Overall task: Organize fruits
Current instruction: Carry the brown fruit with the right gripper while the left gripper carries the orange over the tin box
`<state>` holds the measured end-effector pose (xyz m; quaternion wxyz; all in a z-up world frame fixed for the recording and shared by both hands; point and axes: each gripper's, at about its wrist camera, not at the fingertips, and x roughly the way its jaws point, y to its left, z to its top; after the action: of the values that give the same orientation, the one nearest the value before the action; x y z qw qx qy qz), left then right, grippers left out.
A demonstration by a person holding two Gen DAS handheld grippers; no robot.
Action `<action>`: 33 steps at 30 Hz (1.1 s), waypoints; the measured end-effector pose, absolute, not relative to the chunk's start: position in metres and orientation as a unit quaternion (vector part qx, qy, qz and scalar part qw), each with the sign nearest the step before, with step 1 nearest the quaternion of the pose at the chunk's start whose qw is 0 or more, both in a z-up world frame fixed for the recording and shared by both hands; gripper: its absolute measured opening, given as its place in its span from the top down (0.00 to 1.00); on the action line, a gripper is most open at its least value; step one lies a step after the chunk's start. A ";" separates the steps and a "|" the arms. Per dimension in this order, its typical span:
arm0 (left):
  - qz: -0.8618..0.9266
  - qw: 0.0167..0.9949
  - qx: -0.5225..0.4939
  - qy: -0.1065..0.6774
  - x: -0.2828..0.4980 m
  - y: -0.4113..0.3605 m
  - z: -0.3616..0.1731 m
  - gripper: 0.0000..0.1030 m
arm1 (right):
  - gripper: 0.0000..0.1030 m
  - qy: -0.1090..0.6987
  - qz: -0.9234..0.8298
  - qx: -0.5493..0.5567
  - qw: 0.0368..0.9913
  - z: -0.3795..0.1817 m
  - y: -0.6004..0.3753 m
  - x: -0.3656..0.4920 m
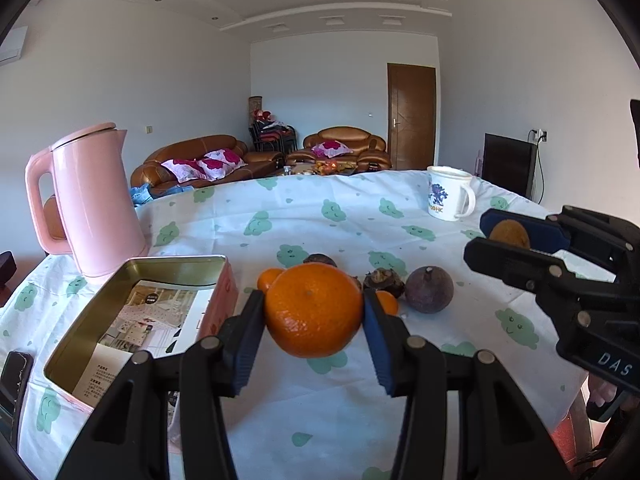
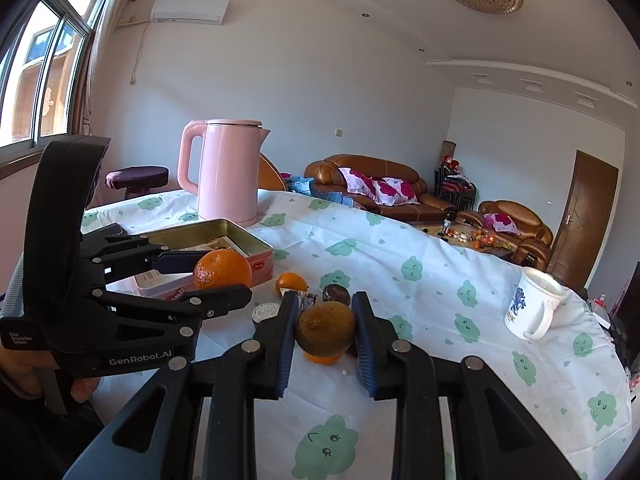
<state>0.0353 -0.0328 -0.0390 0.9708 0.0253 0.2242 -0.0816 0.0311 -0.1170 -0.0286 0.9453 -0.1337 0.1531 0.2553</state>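
Observation:
My left gripper [image 1: 314,304] is shut on a large orange [image 1: 314,320] and holds it above the tablecloth, just right of an open metal tin [image 1: 180,259]. The right wrist view shows that same gripper [image 2: 220,276] and orange [image 2: 222,270] in front of the tin [image 2: 260,245]. My right gripper [image 2: 326,312] is shut on a brown kiwi [image 2: 326,330], also lifted; it appears at the right as gripper [image 1: 516,240] with the kiwi [image 1: 510,234]. On the cloth lie a small orange [image 1: 267,278], a purple round fruit [image 1: 429,289] and dark brown fruits [image 1: 382,280].
A pink kettle [image 1: 96,200] stands behind the tin at the left. A white mug [image 1: 450,194] sits near the table's far right edge. The tin holds printed paper. A dark flat object [image 1: 14,376] lies at the left edge. A hand grips the left tool.

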 end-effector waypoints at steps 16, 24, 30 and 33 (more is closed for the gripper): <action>-0.038 0.980 0.008 0.196 0.028 -0.001 -0.021 0.52 | 0.72 0.119 0.290 -0.158 0.936 -0.001 -0.082 0.029; -0.013 0.982 0.001 0.186 0.026 0.018 -0.012 0.52 | 0.72 0.110 0.305 -0.166 0.931 0.013 -0.067 0.034; -0.001 0.984 -0.002 0.181 0.024 0.029 -0.008 0.52 | 0.72 0.104 0.314 -0.175 0.927 0.020 -0.055 0.039; 0.007 0.984 -0.003 0.178 0.024 0.036 -0.006 0.52 | 0.72 0.100 0.318 -0.180 0.925 0.022 -0.049 0.041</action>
<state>0.0238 0.0355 -0.0062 0.9840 -0.0028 0.1779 0.0067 0.0407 -0.0486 0.0219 0.9253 -0.1801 0.0998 0.3185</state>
